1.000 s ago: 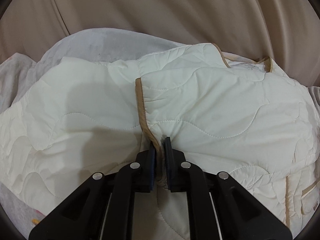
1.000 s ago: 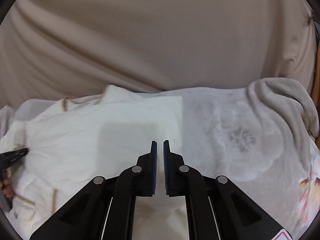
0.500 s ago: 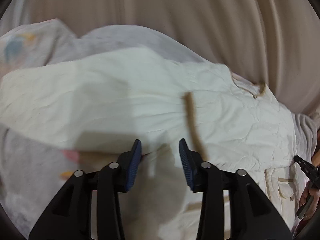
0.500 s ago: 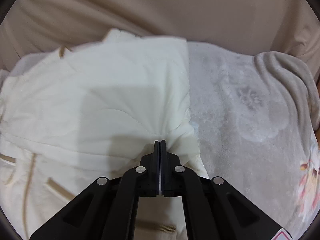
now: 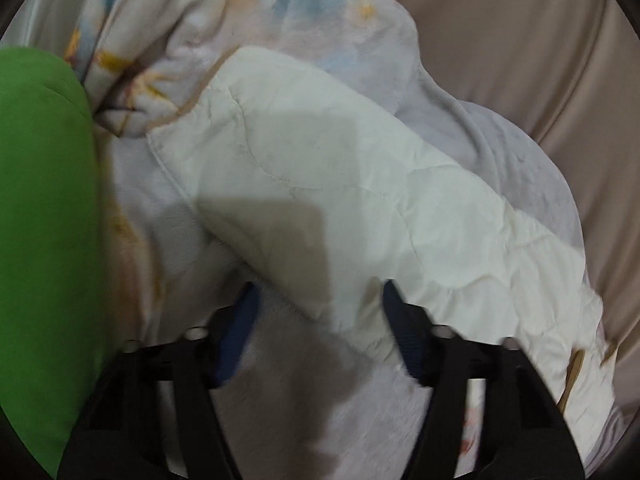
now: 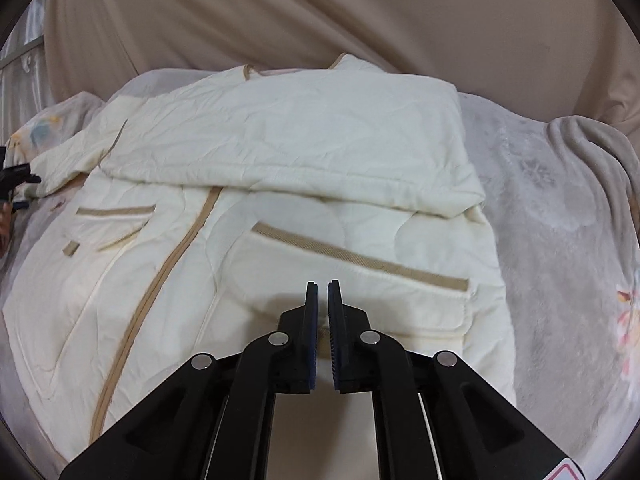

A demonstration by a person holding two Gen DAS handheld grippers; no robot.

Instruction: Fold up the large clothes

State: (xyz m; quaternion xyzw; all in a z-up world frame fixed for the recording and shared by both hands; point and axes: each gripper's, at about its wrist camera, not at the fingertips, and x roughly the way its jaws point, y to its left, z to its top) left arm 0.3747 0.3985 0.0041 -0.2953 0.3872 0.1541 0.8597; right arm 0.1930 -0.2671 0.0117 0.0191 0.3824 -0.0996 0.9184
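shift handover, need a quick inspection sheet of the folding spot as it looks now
surface: pale grey fleece blanket with a faded flower print, spread under the garment.
job's things: cream quilted jacket with tan trim, front up, one sleeve folded across the chest.
clutter: green cushion-like object at the left edge of the left wrist view.
grippers: left hand-held gripper open at the sleeve end; right hand-held gripper nearly closed, a narrow gap, holding nothing.
cables: nothing seen.
surroundings: beige draped cloth behind.
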